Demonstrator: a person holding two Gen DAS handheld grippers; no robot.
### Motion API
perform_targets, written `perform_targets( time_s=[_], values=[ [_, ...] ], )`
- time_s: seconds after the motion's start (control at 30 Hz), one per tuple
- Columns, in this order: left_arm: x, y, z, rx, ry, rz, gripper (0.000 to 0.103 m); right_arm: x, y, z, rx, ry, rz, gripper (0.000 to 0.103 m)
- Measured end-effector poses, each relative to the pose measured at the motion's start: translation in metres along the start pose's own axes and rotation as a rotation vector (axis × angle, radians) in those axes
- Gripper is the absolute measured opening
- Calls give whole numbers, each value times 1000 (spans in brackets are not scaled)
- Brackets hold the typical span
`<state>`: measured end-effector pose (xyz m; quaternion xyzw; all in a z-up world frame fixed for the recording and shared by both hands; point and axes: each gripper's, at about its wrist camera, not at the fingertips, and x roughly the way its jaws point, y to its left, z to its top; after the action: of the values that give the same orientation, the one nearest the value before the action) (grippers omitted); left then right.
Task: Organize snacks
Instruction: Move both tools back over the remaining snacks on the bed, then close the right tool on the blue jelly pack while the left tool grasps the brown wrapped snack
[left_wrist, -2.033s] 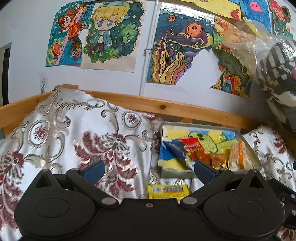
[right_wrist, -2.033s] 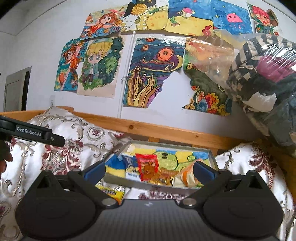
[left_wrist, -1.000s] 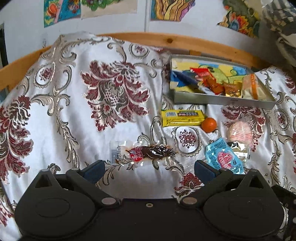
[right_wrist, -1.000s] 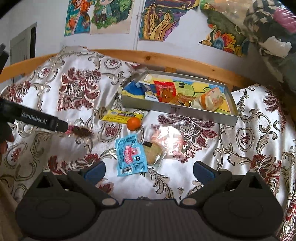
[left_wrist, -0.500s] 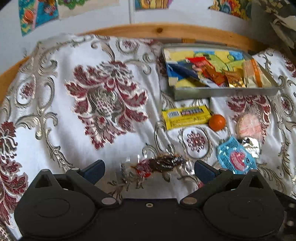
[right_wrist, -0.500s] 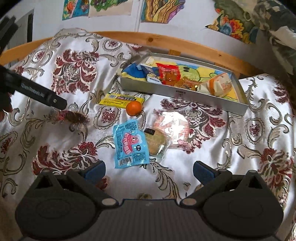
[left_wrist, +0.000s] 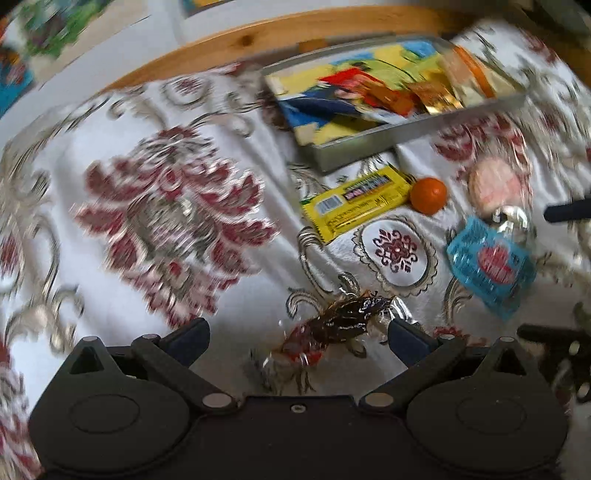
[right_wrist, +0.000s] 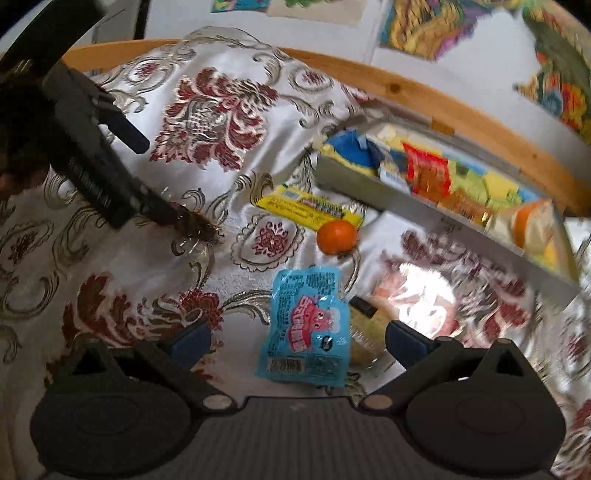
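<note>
My left gripper (left_wrist: 297, 338) is open and hovers low over a dark brown snack in a clear wrapper (left_wrist: 340, 325), which lies between its fingers on the cloth. My right gripper (right_wrist: 297, 339) is open above a blue packet (right_wrist: 306, 332) with a pink figure. A grey metal tin (left_wrist: 424, 131) (right_wrist: 443, 225) at the back holds several snack packs. In front of it lie a yellow bar (left_wrist: 356, 203) (right_wrist: 310, 208), a small orange (left_wrist: 428, 195) (right_wrist: 337, 236), a pink round snack in clear wrap (left_wrist: 493, 182) (right_wrist: 424, 299) and a beige round snack (right_wrist: 364, 332).
Everything lies on a white satin cloth with dark red flowers (left_wrist: 166, 221). A wooden rail (left_wrist: 258, 37) runs behind the tin, with painted pictures on the wall (right_wrist: 424, 29) above. The left gripper's body (right_wrist: 92, 158) shows at the left of the right wrist view.
Both grippers have tilted down from the wall and come closer to the cloth. The left one has closed in on the brown snack, the right one on the blue packet.
</note>
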<state>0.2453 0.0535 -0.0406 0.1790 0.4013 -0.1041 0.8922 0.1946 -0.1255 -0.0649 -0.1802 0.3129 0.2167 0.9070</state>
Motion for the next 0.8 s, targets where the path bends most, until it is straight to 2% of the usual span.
perform_targets(
  time_s=[0.13,0.3,0.4,0.5,0.63,0.73,0.8],
  values=[
    [16,-4,-6,92,6,-27,102,14,-6,2,55,42,42,97],
    [28,-7,-12,150,45,-98,102,29,-7,5,77,52,50,95],
    [33,-11,-15,185,56,-107,102,34,-4,8,70,48,60,93],
    [36,-12,-18,205,53,-110,102,38,0,10,52,50,80,88],
    [35,-13,-15,230,11,-107,102,38,6,10,35,64,94,82],
    [33,-20,-16,309,-63,-91,102,36,8,8,32,75,105,81],
    [36,-26,-16,375,-84,-104,102,35,7,4,30,81,102,80]
  ],
)
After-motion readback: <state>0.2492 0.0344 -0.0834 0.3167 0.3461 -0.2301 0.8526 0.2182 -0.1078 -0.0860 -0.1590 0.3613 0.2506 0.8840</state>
